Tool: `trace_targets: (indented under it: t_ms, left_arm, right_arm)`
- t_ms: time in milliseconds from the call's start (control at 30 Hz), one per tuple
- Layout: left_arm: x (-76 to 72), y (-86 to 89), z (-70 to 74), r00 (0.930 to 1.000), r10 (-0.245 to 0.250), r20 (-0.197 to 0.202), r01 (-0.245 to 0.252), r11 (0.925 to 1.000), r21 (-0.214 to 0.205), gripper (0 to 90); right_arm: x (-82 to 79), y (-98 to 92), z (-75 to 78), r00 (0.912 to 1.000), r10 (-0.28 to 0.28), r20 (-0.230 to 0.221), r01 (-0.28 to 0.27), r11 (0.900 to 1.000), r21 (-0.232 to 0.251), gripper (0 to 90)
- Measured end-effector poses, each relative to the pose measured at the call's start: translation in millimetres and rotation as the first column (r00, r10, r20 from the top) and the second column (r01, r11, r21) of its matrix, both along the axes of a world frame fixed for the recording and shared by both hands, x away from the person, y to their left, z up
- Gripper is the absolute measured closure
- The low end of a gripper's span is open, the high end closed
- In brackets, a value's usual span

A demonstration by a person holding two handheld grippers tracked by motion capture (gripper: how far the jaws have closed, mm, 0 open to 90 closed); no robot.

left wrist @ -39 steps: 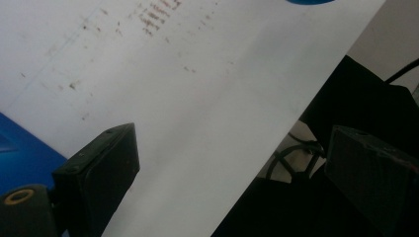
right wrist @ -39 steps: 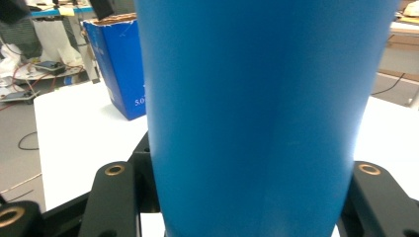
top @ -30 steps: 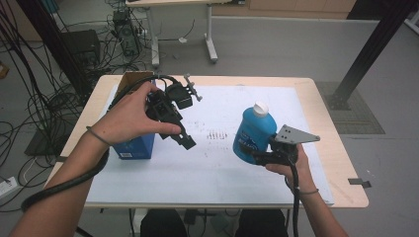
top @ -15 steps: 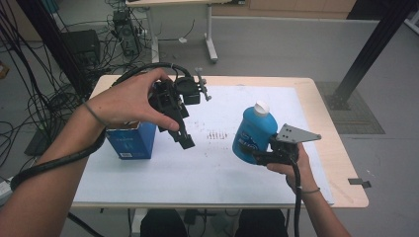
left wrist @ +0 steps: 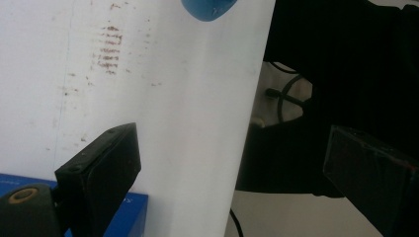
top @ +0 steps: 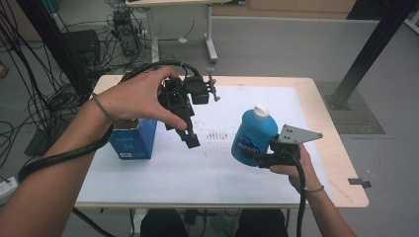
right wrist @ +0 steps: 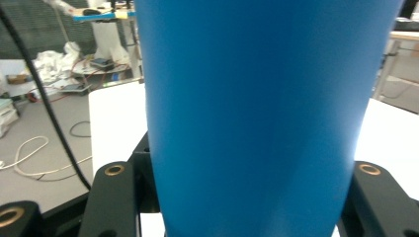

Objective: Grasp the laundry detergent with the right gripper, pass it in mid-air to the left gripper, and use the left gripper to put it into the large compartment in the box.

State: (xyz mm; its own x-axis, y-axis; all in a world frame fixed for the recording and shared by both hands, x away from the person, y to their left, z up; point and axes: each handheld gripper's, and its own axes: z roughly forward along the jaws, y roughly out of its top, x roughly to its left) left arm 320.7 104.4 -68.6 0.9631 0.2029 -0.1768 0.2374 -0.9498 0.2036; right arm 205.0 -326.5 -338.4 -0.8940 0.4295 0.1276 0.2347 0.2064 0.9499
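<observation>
Bottle [top: 253, 136]: blue body, white cap, white print on the label. Box [top: 133, 139]: blue, white print. Both grippers [top: 190, 138] [top: 257, 159] black, brass-coloured screws. Right's plate grey. Worktop [top: 316, 113]: light wood under a white sheet with brown specks.

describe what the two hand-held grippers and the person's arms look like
Both hand-held grippers are black, with blocky flat jaws and brass-coloured screw inserts. The right hand-held gripper carries a grey three-cornered plate with small holes on top; the left hand-held gripper has none visible. A thick black cable trails from the left one, a thinner one from the right. Forearms are bare, with a thin band on each wrist.
</observation>
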Motion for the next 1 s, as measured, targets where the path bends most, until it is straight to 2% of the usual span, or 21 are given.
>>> trace_targets:
  t_ms: [267, 433, 733, 1000]
  left_arm:
    - [-3.3, -7.8, -0.1, 0.9999, -0.013, 0.002, 0.013, 0.9999, 0.005, 7.7]
    - [-3.9, -12.6, -0.3, 0.9996, -0.028, 0.004, 0.028, 0.9995, 0.015, 7.6]
    - [-4.0, -18.9, -0.3, 0.9992, -0.041, -0.004, 0.041, 0.9989, 0.024, 7.6]
    - [-4.9, -29.5, 0.4, 0.9982, -0.060, -0.006, 0.060, 0.9973, 0.041, 7.7]
  right_arm:
    - [10.8, -0.8, 0.8, 0.9954, 0.096, -0.005, -0.096, 0.9954, -0.006, 41.9]
    - [17.3, 0.9, 2.6, 0.9890, 0.148, -0.004, -0.148, 0.9888, -0.019, 41.9]
    - [23.2, 4.5, 3.9, 0.9808, 0.195, -0.009, -0.195, 0.9805, -0.025, 41.9]
    - [30.3, 11.8, 7.0, 0.9682, 0.250, -0.014, -0.250, 0.9677, -0.033, 41.9]
